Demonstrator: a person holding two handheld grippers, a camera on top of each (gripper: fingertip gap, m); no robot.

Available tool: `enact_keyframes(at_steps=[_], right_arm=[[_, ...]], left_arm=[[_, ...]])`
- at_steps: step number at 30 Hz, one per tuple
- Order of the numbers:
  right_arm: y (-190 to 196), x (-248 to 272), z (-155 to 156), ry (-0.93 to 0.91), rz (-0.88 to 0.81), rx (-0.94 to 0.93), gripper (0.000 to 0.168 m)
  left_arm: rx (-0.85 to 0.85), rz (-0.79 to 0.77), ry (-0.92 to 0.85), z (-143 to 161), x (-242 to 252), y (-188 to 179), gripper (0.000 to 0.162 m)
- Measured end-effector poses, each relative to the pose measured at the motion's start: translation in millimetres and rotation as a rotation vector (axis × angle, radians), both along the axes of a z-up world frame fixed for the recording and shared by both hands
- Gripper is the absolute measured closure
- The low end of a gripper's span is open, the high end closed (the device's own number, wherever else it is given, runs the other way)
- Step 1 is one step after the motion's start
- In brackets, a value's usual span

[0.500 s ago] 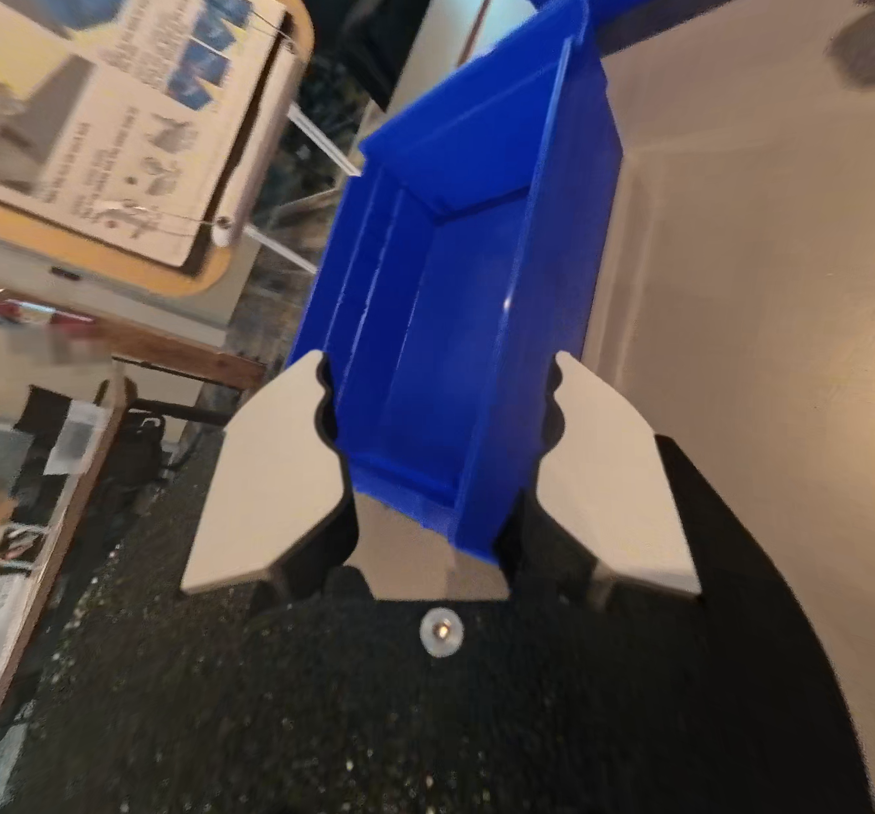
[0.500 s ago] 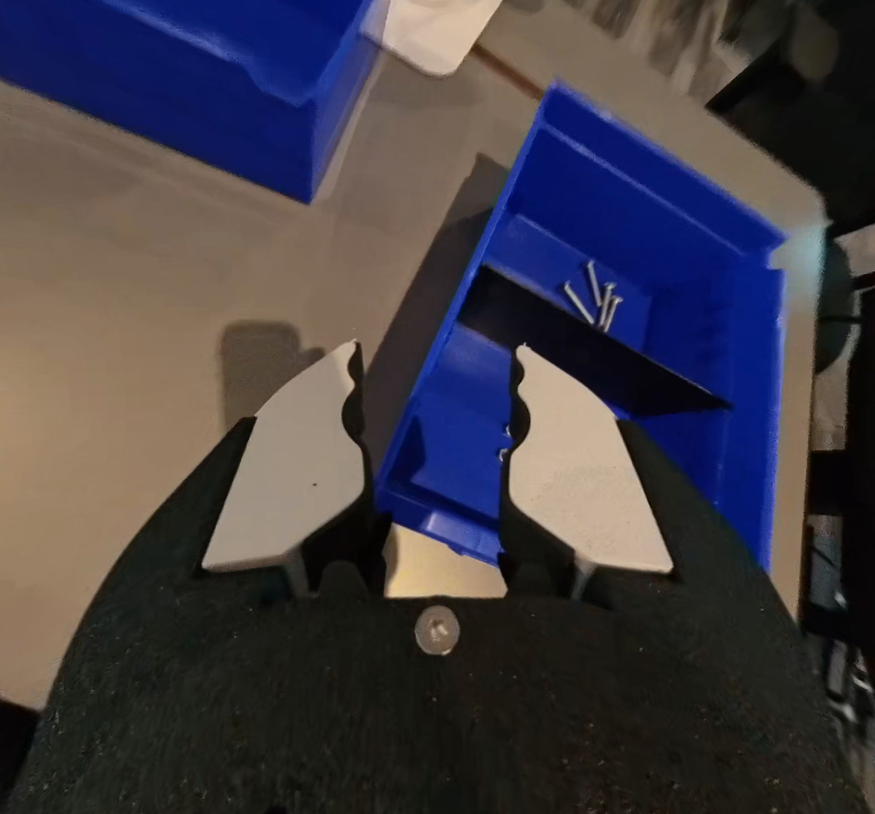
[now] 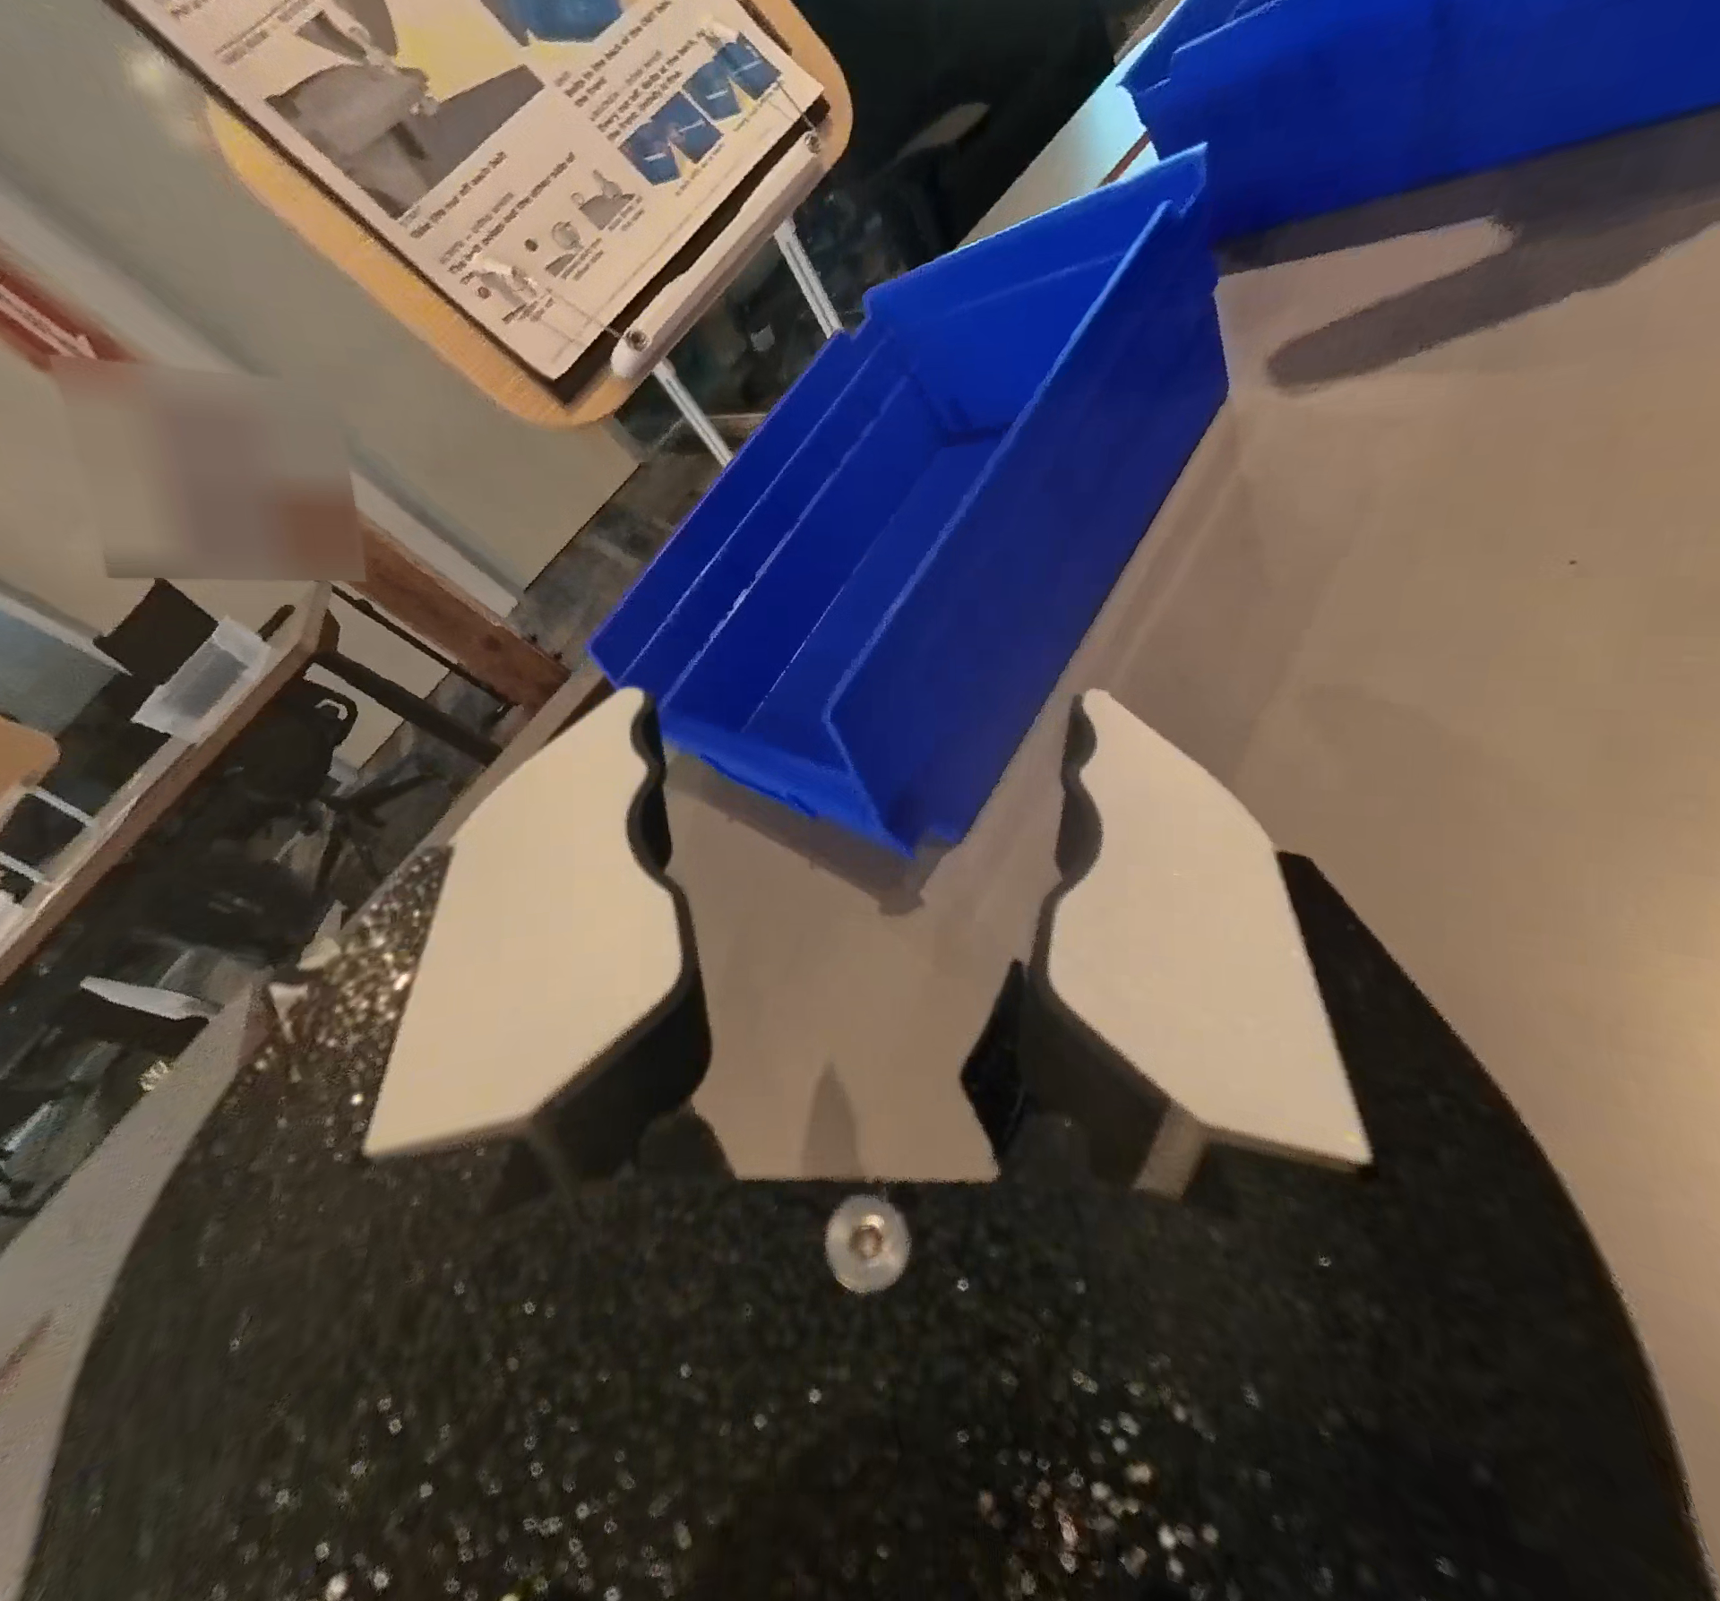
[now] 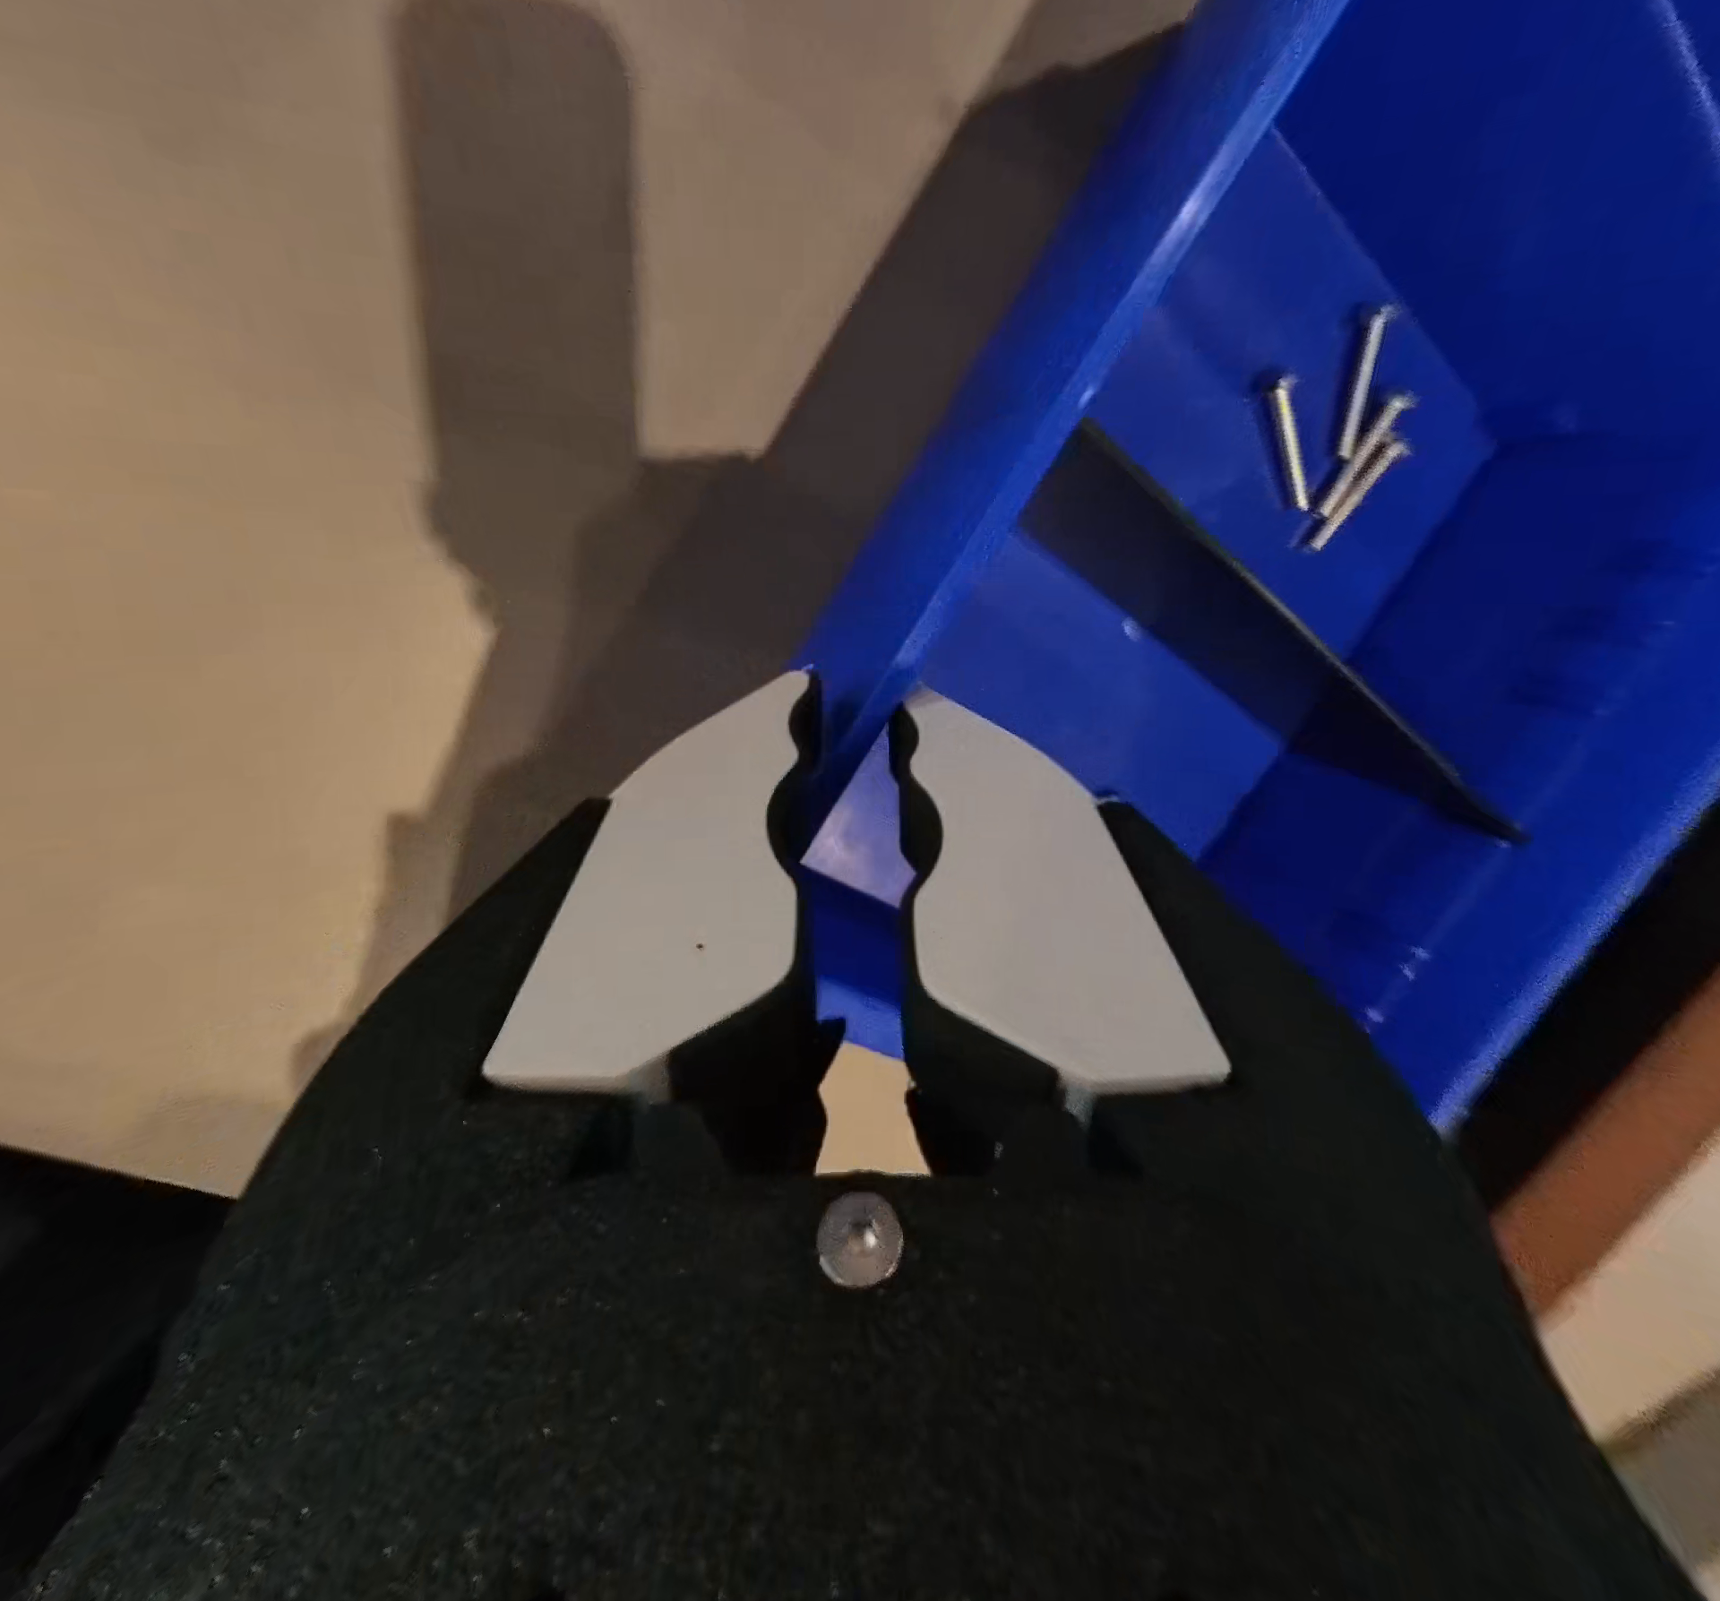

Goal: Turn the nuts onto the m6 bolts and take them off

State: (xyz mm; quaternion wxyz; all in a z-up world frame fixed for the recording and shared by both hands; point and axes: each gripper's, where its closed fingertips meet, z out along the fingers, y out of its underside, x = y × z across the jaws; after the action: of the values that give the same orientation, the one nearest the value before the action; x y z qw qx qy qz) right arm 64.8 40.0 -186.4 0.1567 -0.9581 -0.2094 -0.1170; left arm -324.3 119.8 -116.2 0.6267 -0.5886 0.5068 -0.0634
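- Gripping the near corner of a blue bin [image 4: 1396,719], the right claw [image 4: 852,719] has its two grey fingers [image 4: 670,923] nearly together, with the bin's side wall pinched between them.
- A black divider [image 4: 1247,625] crosses that bin, splitting it into a near and a far compartment.
- The bolts [image 4: 1340,430], a small loose cluster of silvery ones, lie on the floor of the far compartment, beyond the divider and well apart from the right claw.
- A few tiny specks show on the floor of the near compartment; they are too small to tell whether they are nuts.
- The bin rests on a beige tabletop [image 4: 233,439], where dark shadows fall to its left.
- The left claw [image 3: 861,728] is released, its fingers [image 3: 549,933] spread wide and holding nothing.
- Just ahead of its tips, on the same tabletop [image 3: 1489,719], stands a second blue bin [image 3: 931,551] near the edge; what shows of its inside holds nothing.
- A larger blue bin [image 3: 1452,58] sits farther back, beside the second bin's far end.
- Off to the left, beyond the tabletop's edge, a printed sheet [image 3: 484,95] with pictures is fixed to a rounded wooden board [image 3: 800,188].
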Motion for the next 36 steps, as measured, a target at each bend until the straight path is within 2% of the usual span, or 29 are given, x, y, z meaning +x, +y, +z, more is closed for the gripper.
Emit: enact_keyframes(at_steps=[2, 10, 19, 24, 29, 36], right_arm=[[-4.3, 7.1, 1.0, -0.060, 0.009, 0.007, 0.157], [-39.5, -5.9, 3.4, -0.044, 0.084, 0.078, 0.159], [-135.3, -60.6, 22.8, -0.085, 0.274, 0.017, 0.159], [-180.5, -105.2, 30.2, -0.119, 0.466, -0.063, 0.160], [-182.0, -151.5, 46.6, -0.109, 0.637, 0.016, 0.162], [-165.7, -221.3, 23.1, -0.017, 0.896, 0.041, 0.163]], left_arm=[[-0.011, 0.016, -0.019, -3.2, -8.4, -3.0, 0.080], [-0.049, 0.047, -0.047, -19.2, -27.7, -12.7, 0.082], [-0.059, 0.078, -0.056, -23.9, -44.1, -26.0, 0.083], [-0.072, 0.118, -0.077, -21.9, -56.9, -33.2, 0.080], [-0.056, 0.172, -0.111, -10.6, -76.8, -36.3, 0.080], [-0.064, 0.241, -0.138, -1.5, -109.6, -40.0, 0.080]])
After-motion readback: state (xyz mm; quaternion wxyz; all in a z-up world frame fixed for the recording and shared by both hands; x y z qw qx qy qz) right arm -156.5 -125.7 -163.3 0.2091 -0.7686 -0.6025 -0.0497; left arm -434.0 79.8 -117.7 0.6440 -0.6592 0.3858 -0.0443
